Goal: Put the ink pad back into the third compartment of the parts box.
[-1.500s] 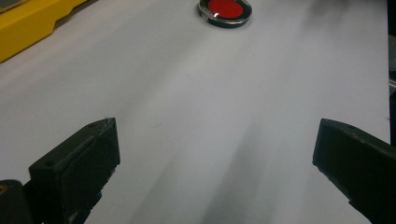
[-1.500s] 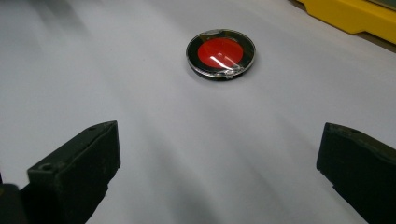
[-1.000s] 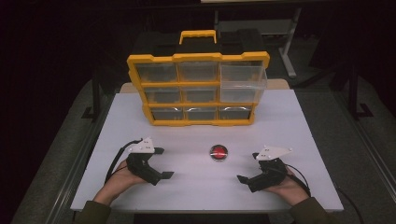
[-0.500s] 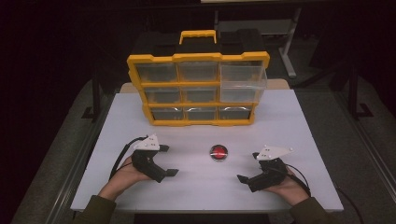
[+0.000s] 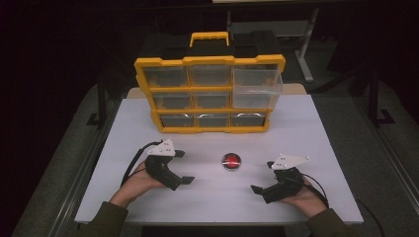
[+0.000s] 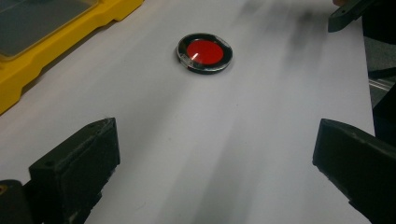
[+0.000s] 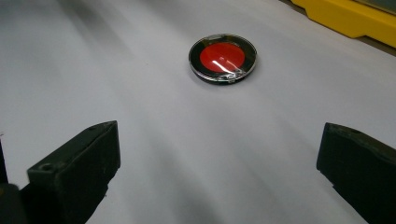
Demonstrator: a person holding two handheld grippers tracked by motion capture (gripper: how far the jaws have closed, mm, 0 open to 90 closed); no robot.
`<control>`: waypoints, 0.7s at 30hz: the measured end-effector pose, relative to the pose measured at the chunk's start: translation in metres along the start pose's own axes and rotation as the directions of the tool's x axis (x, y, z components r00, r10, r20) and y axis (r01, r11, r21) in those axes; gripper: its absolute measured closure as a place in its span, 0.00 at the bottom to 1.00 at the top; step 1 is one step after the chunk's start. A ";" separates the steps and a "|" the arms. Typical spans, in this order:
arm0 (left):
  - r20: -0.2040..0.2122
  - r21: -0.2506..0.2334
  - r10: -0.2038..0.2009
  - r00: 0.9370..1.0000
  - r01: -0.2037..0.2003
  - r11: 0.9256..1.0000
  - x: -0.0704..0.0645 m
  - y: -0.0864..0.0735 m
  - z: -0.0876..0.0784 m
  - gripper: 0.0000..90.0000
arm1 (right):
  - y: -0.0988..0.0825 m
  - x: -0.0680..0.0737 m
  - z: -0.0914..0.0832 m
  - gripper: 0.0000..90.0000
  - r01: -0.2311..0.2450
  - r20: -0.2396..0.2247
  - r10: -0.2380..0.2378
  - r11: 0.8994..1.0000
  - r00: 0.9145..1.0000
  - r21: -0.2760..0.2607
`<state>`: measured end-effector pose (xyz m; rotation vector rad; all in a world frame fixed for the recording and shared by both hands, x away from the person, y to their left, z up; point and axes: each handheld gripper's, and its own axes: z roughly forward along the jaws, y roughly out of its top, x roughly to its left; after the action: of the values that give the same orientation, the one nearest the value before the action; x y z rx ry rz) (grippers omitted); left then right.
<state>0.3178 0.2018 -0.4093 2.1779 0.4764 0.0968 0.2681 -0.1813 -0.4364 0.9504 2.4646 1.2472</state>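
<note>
Left gripper (image 5: 182,167) sits low over the white desk (image 5: 316,133), held in the person's left hand (image 5: 141,178) coming in from the near edge. Jaws wide apart, nothing between them, pointing toward the middle of the desk. Grey three-cornered plate on top, cable trailing back toward the sleeve. In the left gripper view (image 6: 212,154) the two black jaws stand far apart with bare desk between, and the disc lies ahead of them, well apart from both.

Centre: small round disc (image 5: 231,161), red middle with a black rim and a clear cover, lying flat on the desk between the two grippers, touching neither. It shows the same in the left gripper view (image 6: 204,52) and the right gripper view (image 7: 223,57), flat, a glare streak across the red.

Behind it, at the far side of the desk, a yellow organizer case (image 5: 210,94) stands upright with clear drawers in three rows and a handle on top. The upper right drawer (image 5: 257,89) is pulled out toward the viewer; the others look flush. Disc is near the case front but apart from it.

Right: right gripper (image 5: 263,177) in the person's right hand (image 5: 304,197), also low over the desk, aimed in toward the disc. Jaws spread wide, empty. In the right gripper view (image 7: 217,156) both jaws frame bare desk, disc ahead and apart from them.
</note>
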 end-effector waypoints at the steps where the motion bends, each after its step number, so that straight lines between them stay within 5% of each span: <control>1: 0.000 0.000 0.001 1.000 -0.001 1.000 0.000 0.001 0.000 0.00 | 0.000 0.000 0.000 0.00 0.000 0.000 0.000 1.000 1.000 0.000; 21: 0.018 0.007 0.018 1.000 -0.018 1.000 0.001 0.010 0.010 0.00 | 0.000 0.001 0.001 0.00 0.008 -0.005 -0.008 1.000 1.000 0.002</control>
<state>0.3236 0.1896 -0.4078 2.1881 0.4480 0.0858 0.2681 -0.1802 -0.4374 0.9387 2.4719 1.2460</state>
